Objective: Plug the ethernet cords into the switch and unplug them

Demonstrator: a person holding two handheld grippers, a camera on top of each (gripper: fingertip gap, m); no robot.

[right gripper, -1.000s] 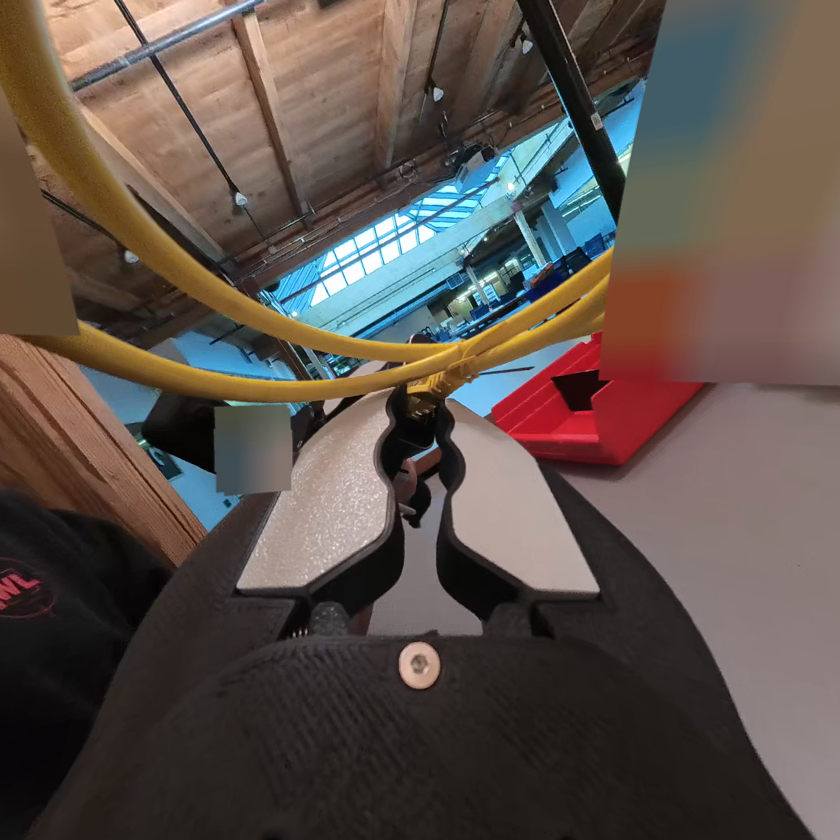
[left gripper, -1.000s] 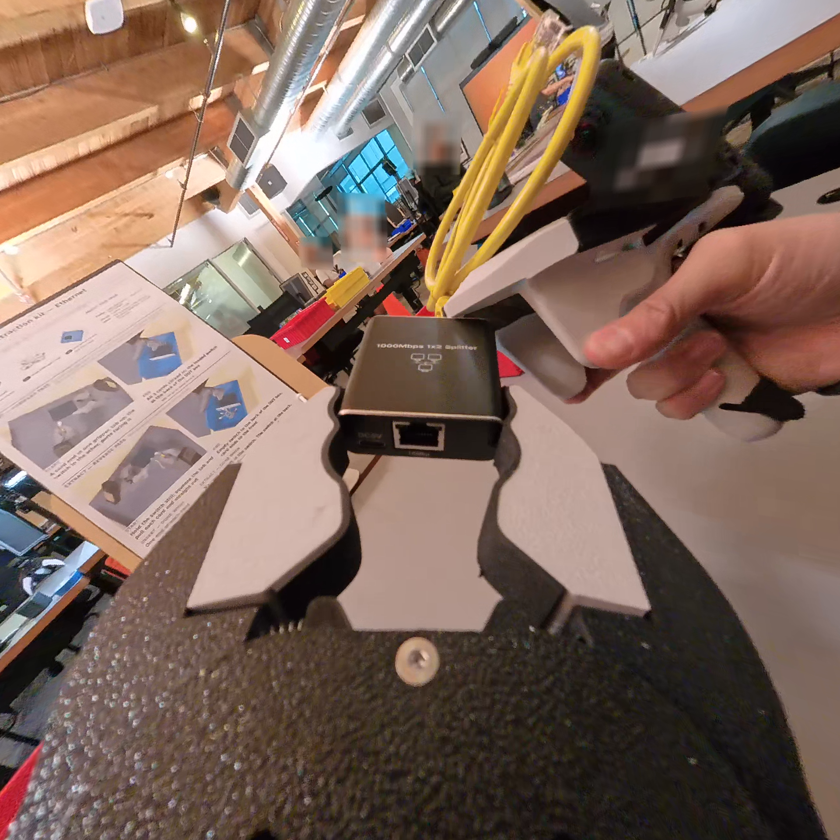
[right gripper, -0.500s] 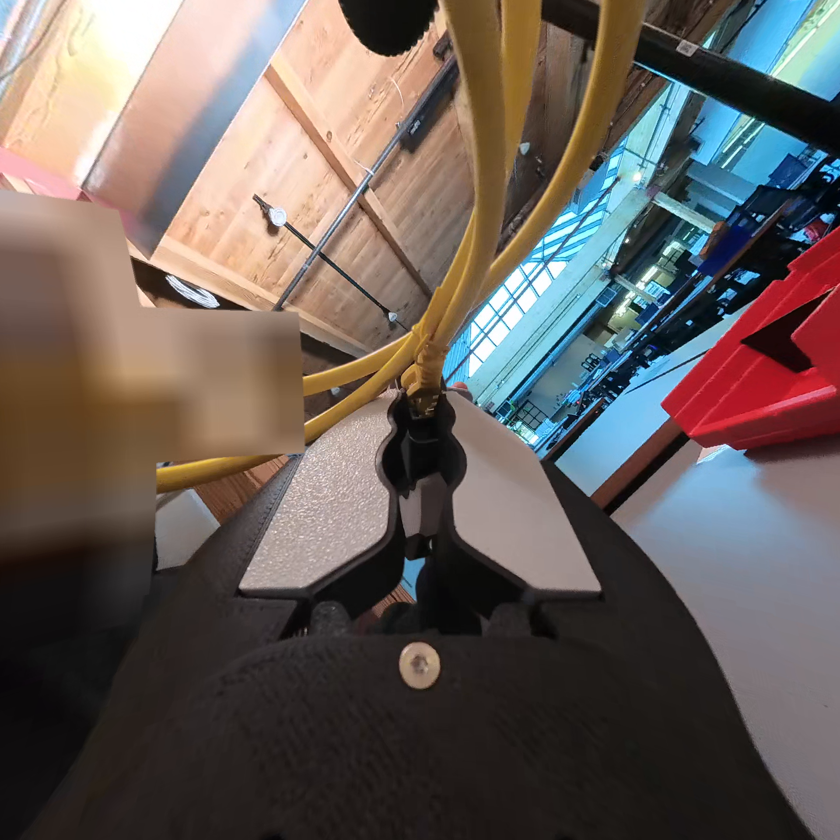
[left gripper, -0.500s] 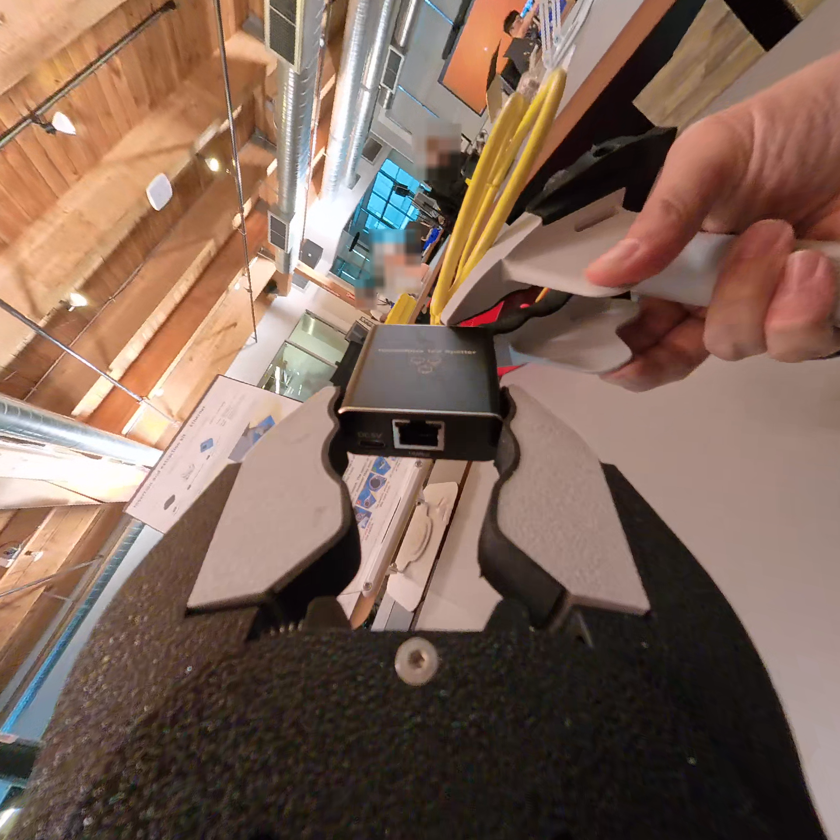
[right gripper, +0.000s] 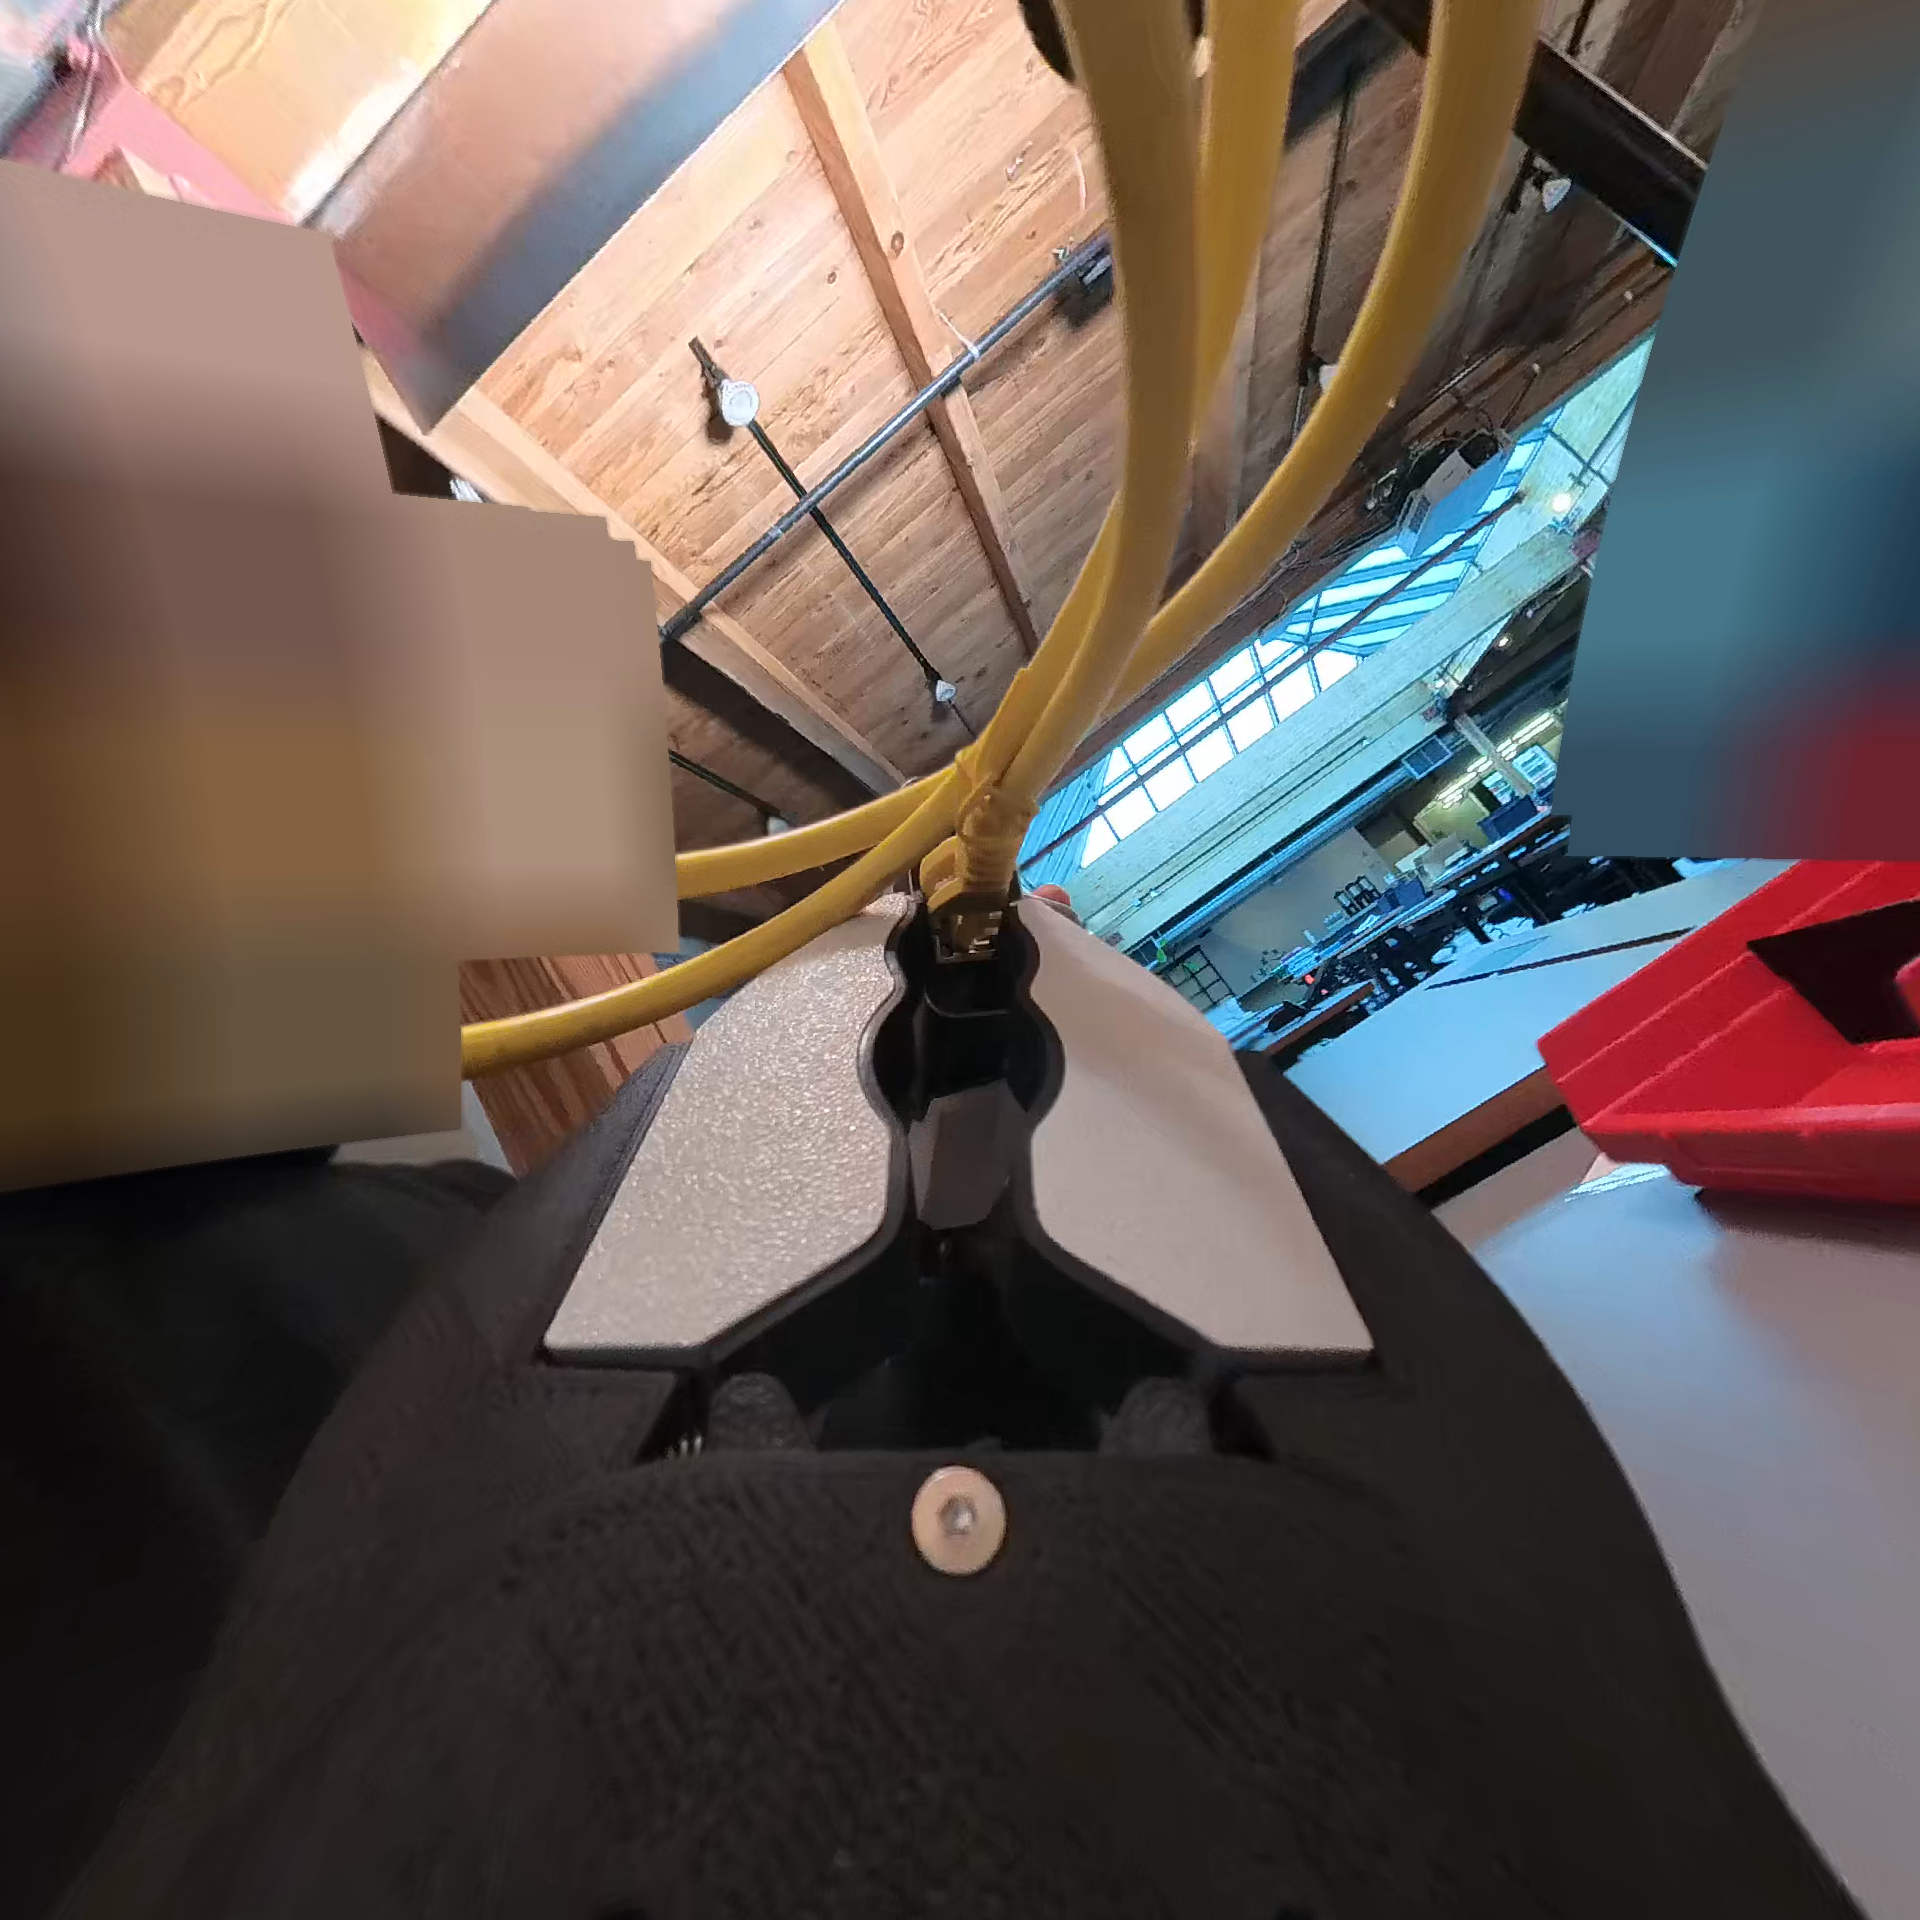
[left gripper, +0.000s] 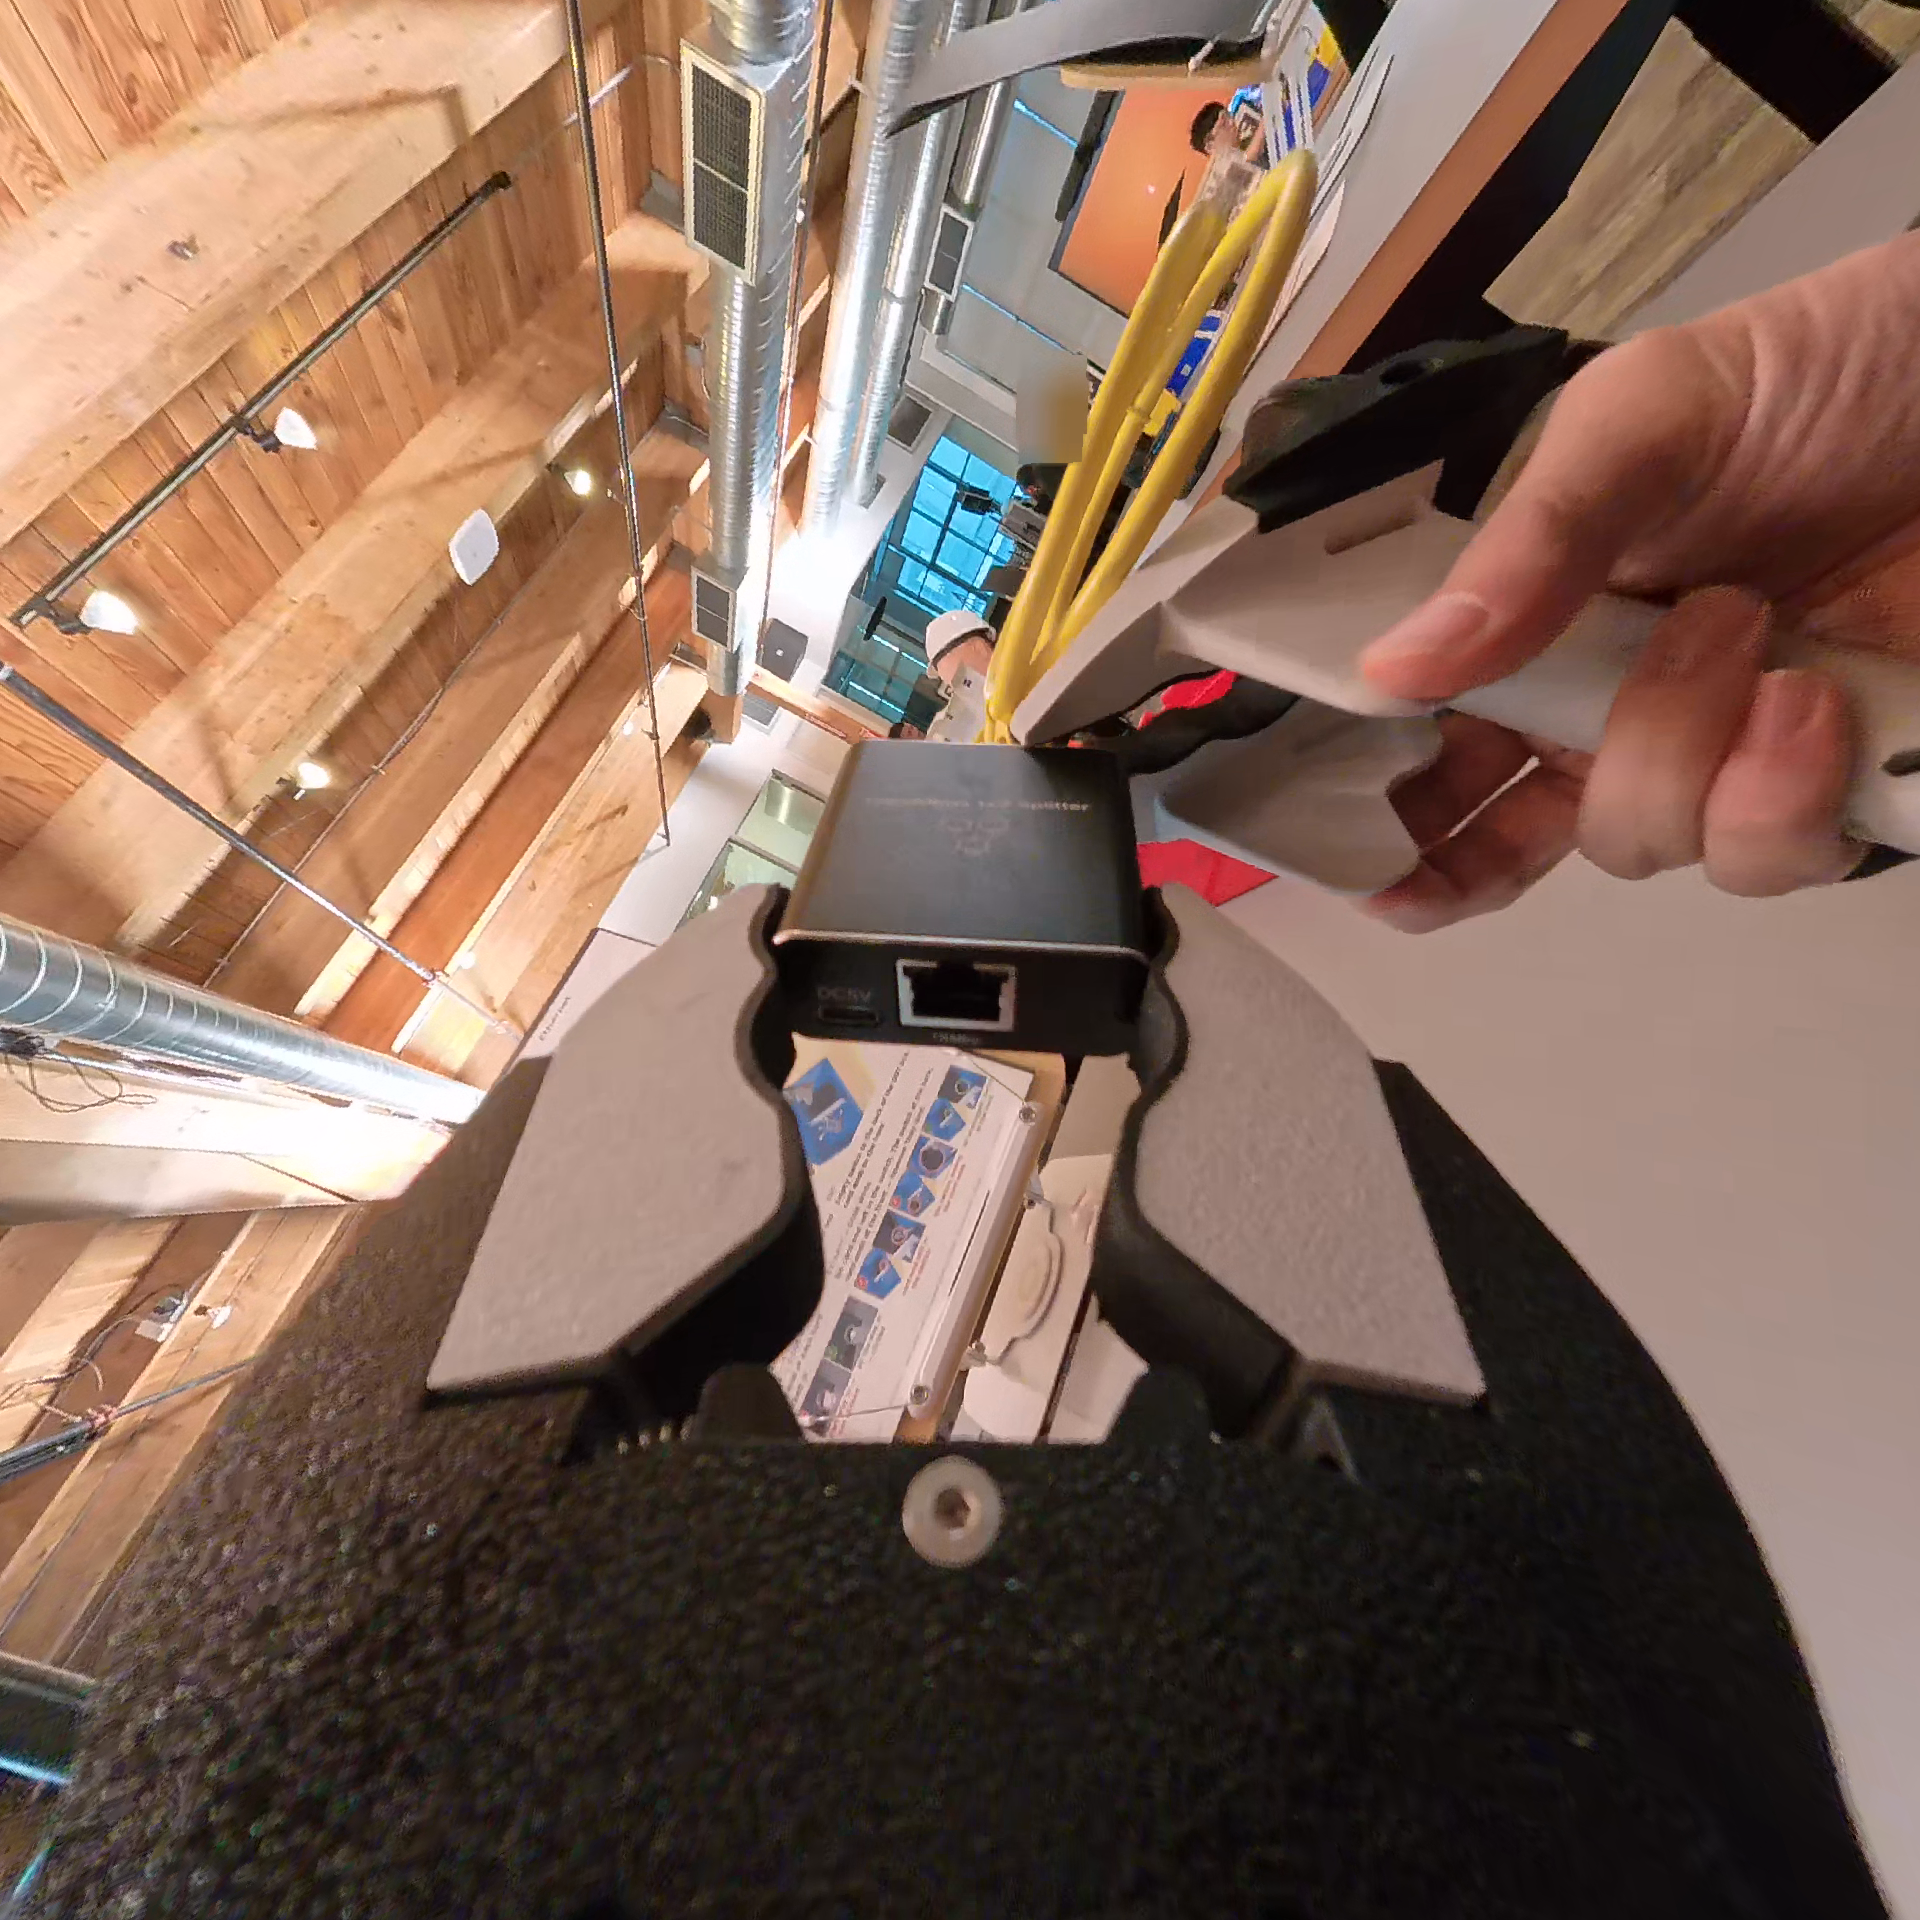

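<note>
So the left tool (left gripper: pixel 961 997) is clamped on the small black metal box-shaped switch (left gripper: pixel 971 852), pinching it by its two sides and holding it up in the air, well off the pale grey surface (left gripper: pixel 1621 1195). The port facing the camera is empty, nothing plugged in there. The right tool (right gripper: pixel 961 940) is squeezed almost fully closed on the plug end of the coiled yellow ethernet cord (right gripper: pixel 1132 499), and in the left view that tool's tips sit right at the far edge of the switch. Can't tell from either view if the plug is actually seated in a back port or just lined up with it, the tool tips block the joint. The rest of the cord loops up above, with its other clear plug (left gripper: pixel 1231 182) dangling free at the top. My guess is we're at the first insertion on the far side, so at best one plug is in. Still left: the near port, then pulling everything back out. A red plastic bin (right gripper: pixel 1756 1049) sits off to the side on the surface.
</note>
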